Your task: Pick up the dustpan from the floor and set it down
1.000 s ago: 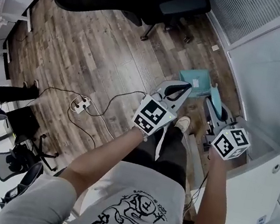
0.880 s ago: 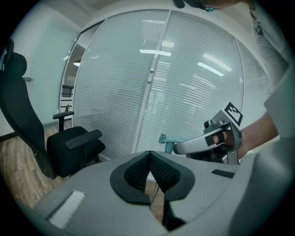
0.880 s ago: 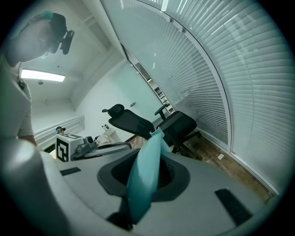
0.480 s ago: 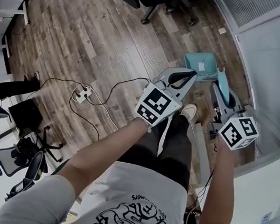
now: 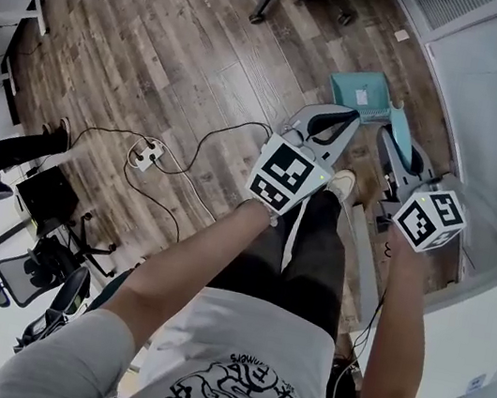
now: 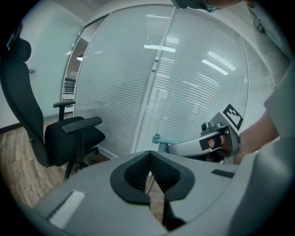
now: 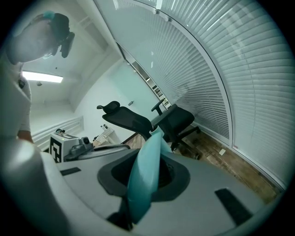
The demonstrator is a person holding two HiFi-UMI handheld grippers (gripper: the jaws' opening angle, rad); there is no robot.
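1. The right gripper (image 5: 390, 150) is clenched on the teal dustpan (image 5: 360, 96) by its handle.
2. The pan end lies just ahead of its jaws, over the wood floor (image 5: 197, 60).
3. The left gripper (image 5: 341, 120) is closed and empty.

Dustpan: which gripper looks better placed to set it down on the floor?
Right. The right gripper is clamped on the teal dustpan by its handle, pan end toward the wood floor. The left gripper is shut and empty, alongside.
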